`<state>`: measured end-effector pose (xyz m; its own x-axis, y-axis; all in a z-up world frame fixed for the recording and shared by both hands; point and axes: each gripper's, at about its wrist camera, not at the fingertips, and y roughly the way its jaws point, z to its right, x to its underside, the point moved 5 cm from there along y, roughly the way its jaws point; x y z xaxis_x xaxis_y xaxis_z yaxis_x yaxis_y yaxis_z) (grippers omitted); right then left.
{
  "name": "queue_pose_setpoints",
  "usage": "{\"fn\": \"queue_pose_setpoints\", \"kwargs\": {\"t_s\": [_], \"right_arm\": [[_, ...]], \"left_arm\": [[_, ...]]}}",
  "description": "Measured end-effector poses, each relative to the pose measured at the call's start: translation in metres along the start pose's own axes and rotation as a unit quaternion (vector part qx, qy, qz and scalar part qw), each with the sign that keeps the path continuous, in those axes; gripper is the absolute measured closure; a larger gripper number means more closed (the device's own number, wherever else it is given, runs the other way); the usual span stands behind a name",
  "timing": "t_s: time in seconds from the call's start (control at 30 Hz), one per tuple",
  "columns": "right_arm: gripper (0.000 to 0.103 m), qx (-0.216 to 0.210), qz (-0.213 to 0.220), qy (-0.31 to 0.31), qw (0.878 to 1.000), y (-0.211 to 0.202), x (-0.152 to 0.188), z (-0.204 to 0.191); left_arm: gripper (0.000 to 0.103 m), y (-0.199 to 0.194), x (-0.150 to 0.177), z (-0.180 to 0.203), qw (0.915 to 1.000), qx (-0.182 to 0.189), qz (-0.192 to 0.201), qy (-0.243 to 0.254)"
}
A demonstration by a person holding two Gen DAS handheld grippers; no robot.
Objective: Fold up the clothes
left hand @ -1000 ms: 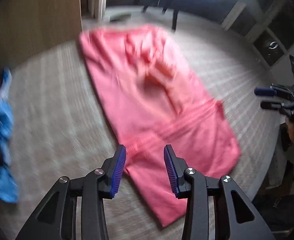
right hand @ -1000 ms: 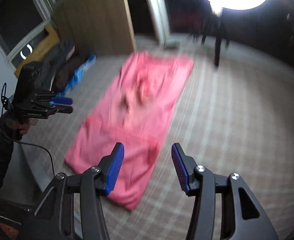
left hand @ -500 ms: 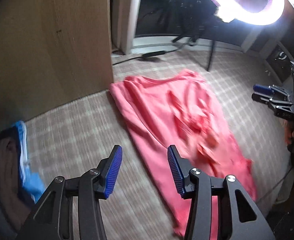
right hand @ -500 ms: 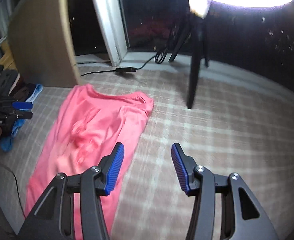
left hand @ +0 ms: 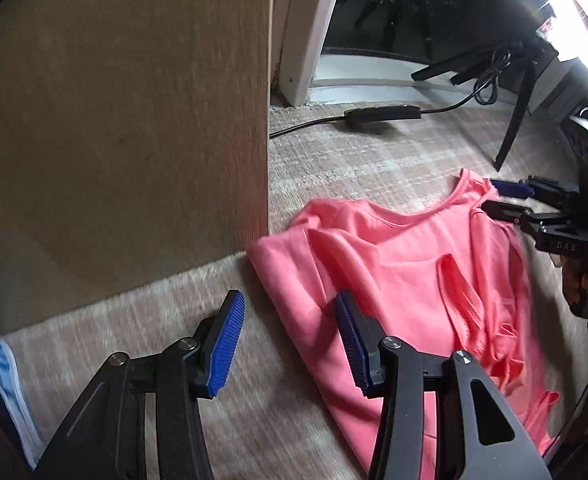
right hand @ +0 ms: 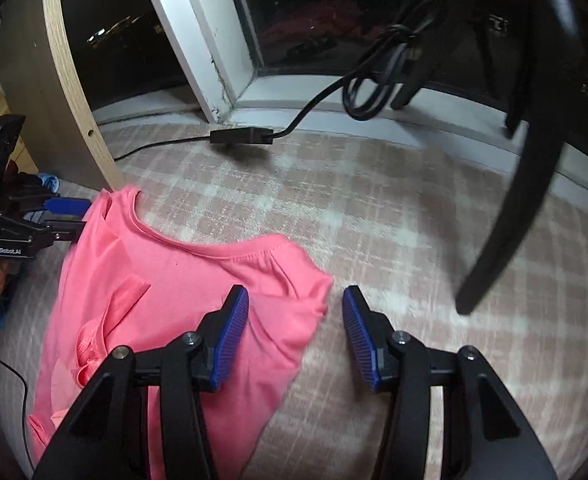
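A pink T-shirt (left hand: pixel 406 264) lies flat on the checked carpet with its collar toward the window. Several wrinkles and a folded-in sleeve show on its middle. My left gripper (left hand: pixel 287 308) hovers open over the shirt's left shoulder edge, one finger above carpet, the other above cloth, nothing pinched. My right gripper (right hand: pixel 295 300) hovers open over the right shoulder corner of the T-shirt (right hand: pixel 165 280), also gripping nothing. Each view shows the other tool at the opposite shoulder: the right gripper (left hand: pixel 498 199) and the left gripper (right hand: pixel 71 216), both hand-held.
A wooden panel (left hand: pixel 133 140) stands just left of the shirt. A black power adapter (left hand: pixel 382 114) and its cable lie near the window sill. A black tripod leg (right hand: pixel 514 200) slants down at the right. Blue clothing (left hand: pixel 1 380) lies at the far left.
Both grippers have travelled from the shirt's hem end to its collar end and come lower. The left jaws stand slightly wider. The shirt has not moved.
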<state>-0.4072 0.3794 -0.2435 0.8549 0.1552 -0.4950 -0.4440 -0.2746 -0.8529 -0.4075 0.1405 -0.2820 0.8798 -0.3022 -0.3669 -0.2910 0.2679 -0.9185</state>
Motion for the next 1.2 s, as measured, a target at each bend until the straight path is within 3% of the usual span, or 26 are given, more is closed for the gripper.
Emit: {"fn": "queue_pose_setpoints", "kwargs": {"t_s": [0.17,0.2,0.27,0.3,0.33,0.37,0.5,0.7,0.87,1.0,1.2], "right_arm": [[0.054,0.010,-0.001,-0.040,0.999,0.007,-0.005,-0.011],[0.058,0.011,-0.001,-0.047,0.999,0.007,-0.005,-0.013],[0.076,0.008,0.001,-0.052,0.999,0.007,-0.006,-0.014],[0.091,-0.005,-0.001,-0.047,0.999,0.008,-0.007,-0.014],[0.097,-0.017,-0.003,-0.041,0.999,0.008,-0.007,-0.014],[0.097,-0.027,-0.004,-0.034,0.999,0.008,-0.007,-0.013],[0.098,-0.038,0.015,-0.031,0.999,-0.013,-0.007,-0.020],[0.098,-0.064,0.059,-0.029,0.996,-0.086,0.001,-0.039],[0.098,-0.072,0.081,-0.042,0.993,-0.157,0.035,-0.064],[0.098,-0.074,0.089,-0.043,0.992,-0.203,0.087,-0.077],[0.098,-0.079,0.055,-0.024,0.995,-0.212,0.184,-0.090]], "left_arm": [[0.057,0.011,-0.009,0.004,1.0000,-0.003,-0.005,0.006],[0.057,0.013,-0.010,0.005,0.9999,-0.004,-0.005,0.008],[0.059,0.014,-0.012,0.007,0.9999,-0.006,-0.005,0.013],[0.061,0.015,-0.013,0.009,0.9998,-0.006,-0.003,0.017],[0.076,0.015,-0.014,0.010,0.9998,-0.004,-0.001,0.022],[0.097,0.015,-0.013,0.011,0.9997,0.003,0.002,0.024],[0.098,0.006,-0.014,0.019,0.9991,0.018,0.016,0.034],[0.098,-0.060,0.003,0.044,0.9950,0.051,0.062,0.059],[0.098,-0.121,0.044,0.073,0.9903,0.067,0.089,0.083],[0.098,-0.160,0.097,0.092,0.9866,0.083,0.101,0.098],[0.098,-0.158,0.197,0.119,0.9867,0.126,0.062,0.081]]}}
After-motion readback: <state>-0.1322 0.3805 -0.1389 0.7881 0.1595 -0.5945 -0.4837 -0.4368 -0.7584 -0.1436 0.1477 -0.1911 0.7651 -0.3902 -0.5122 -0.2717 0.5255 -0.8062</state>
